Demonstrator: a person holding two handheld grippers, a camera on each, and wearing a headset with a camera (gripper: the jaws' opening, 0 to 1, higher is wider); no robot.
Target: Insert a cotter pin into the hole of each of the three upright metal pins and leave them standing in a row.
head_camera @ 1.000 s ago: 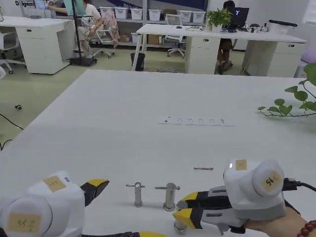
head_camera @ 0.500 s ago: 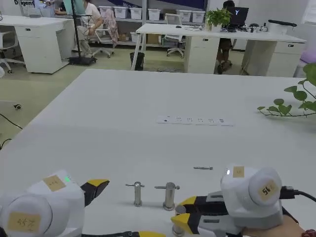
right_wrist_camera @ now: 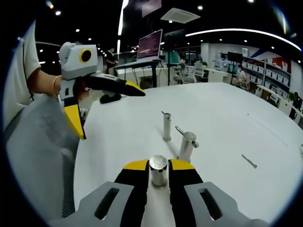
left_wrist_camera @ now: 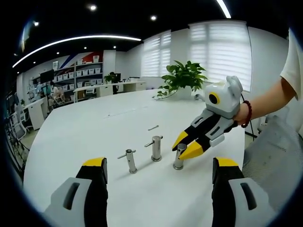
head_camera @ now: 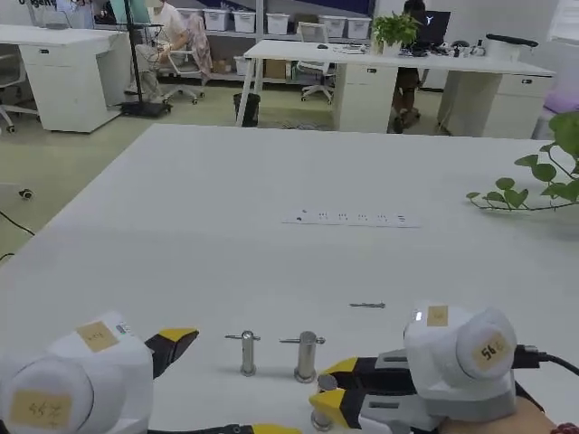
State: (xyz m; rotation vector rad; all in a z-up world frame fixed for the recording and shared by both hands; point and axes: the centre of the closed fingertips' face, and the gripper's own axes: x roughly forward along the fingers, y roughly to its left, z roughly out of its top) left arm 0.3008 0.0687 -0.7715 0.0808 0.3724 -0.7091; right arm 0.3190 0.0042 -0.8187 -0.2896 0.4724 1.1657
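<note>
Since the earlier frames the right gripper (head_camera: 327, 400) has sunk slightly and stayed clamped on the bare cylindrical steel pin (head_camera: 322, 414).

Head view: two upright steel pins (head_camera: 247, 353), already crossed by cotter pins, stand beside it in a row on the white table (head_camera: 271, 226). The thin loose cotter pin (head_camera: 367, 306) lies farther back, apart.

Left gripper view: the left gripper (left_wrist_camera: 159, 165) is held wide apart and empty, facing the row.

Right gripper view: the bare pin is pinched between both jaws. It is probably best kept steady and upright while the loose cotter pin is fetched by its head.
</note>
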